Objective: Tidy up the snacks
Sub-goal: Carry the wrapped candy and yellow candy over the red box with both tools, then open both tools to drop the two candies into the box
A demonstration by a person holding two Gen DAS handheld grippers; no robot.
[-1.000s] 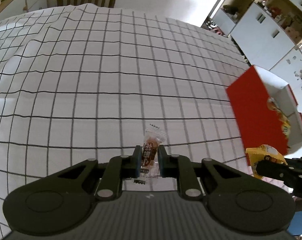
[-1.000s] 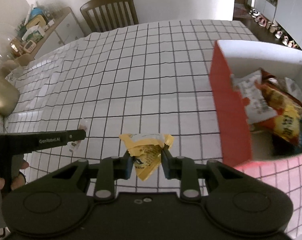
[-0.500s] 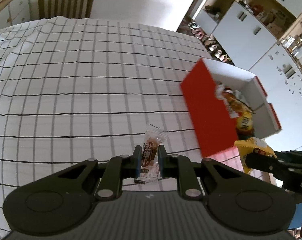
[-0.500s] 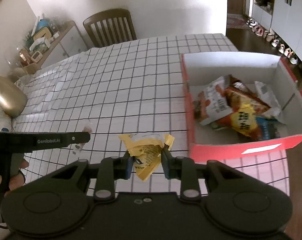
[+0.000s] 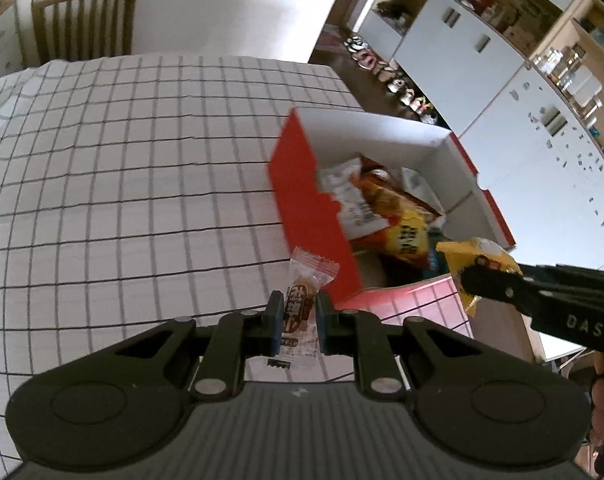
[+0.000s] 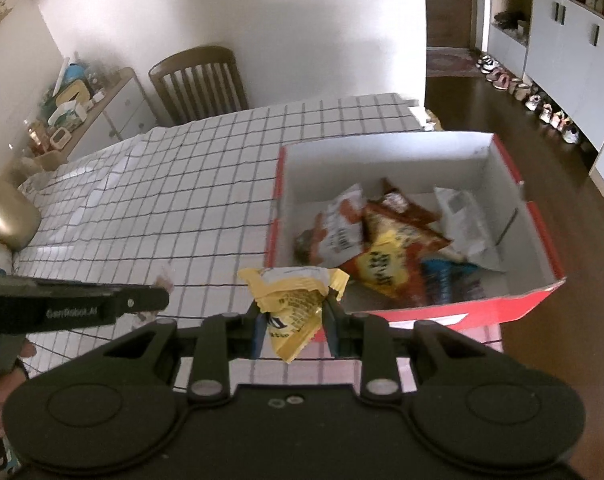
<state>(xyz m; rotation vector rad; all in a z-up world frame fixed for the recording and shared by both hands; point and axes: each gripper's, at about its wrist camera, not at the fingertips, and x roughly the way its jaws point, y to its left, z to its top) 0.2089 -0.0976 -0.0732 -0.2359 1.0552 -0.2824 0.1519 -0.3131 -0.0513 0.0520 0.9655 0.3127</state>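
My left gripper (image 5: 297,317) is shut on a small clear-wrapped brown snack (image 5: 302,300) and holds it above the checked tablecloth, just left of the red box (image 5: 302,184). My right gripper (image 6: 292,322) is shut on a yellow snack packet (image 6: 292,300), held in the air at the near left corner of the red box (image 6: 502,308). The box holds several snack bags (image 6: 378,240). The right gripper and its yellow packet (image 5: 478,260) also show at the right of the left wrist view. The left gripper's finger (image 6: 102,304) shows at the left of the right wrist view.
The table has a white checked cloth (image 5: 122,180). A wooden chair (image 6: 200,80) stands at its far end, with a cluttered sideboard (image 6: 82,112) beside it. White cabinets (image 5: 482,52) and shoes on the floor (image 6: 542,108) lie to the right.
Both grippers have risen and moved toward the red box with their snacks held. The box now shows more from above, closer to both grippers.
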